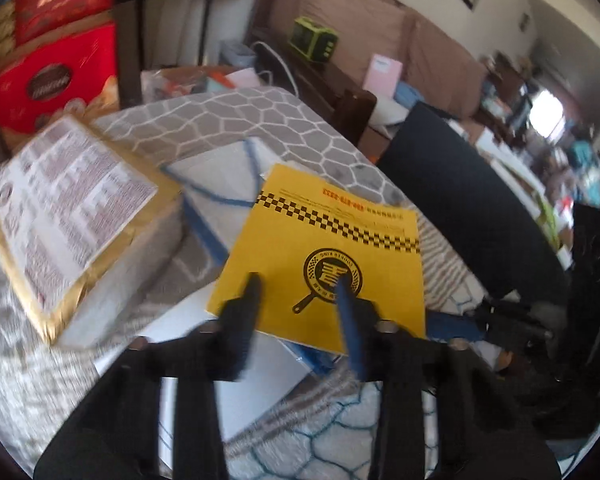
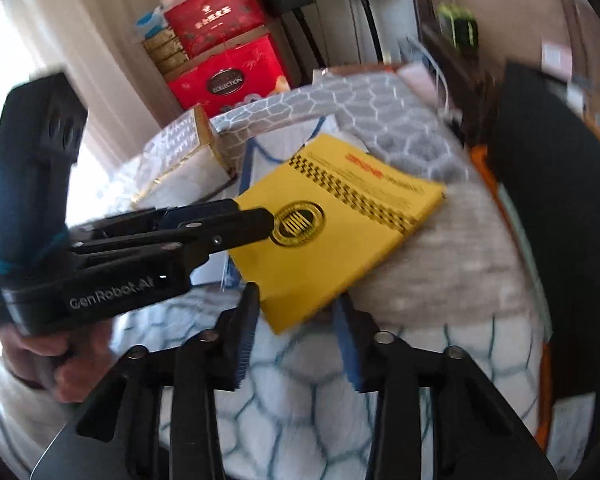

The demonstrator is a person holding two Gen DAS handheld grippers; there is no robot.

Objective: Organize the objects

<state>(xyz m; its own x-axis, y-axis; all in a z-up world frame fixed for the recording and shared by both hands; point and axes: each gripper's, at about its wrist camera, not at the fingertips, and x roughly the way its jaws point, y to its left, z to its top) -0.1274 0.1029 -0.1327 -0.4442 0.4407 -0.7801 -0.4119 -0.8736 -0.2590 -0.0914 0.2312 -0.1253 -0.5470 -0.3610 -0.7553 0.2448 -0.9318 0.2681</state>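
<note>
A yellow booklet (image 1: 328,256) with a black checker band and a frying-pan logo lies on white and blue envelopes (image 1: 220,184) on the patterned grey cloth. My left gripper (image 1: 298,284) is open, its fingers hovering over the booklet's near part. In the right wrist view the left gripper (image 2: 260,220) reaches in from the left over the booklet (image 2: 340,220). My right gripper (image 2: 296,300) is open and empty at the booklet's near corner.
A gold-edged box with a printed label (image 1: 72,208) sits left of the booklet. Red gift boxes (image 1: 52,84) are stacked behind it. A dark chair back (image 1: 472,208) stands at the right. A brown sofa with a green device (image 1: 314,38) lies beyond.
</note>
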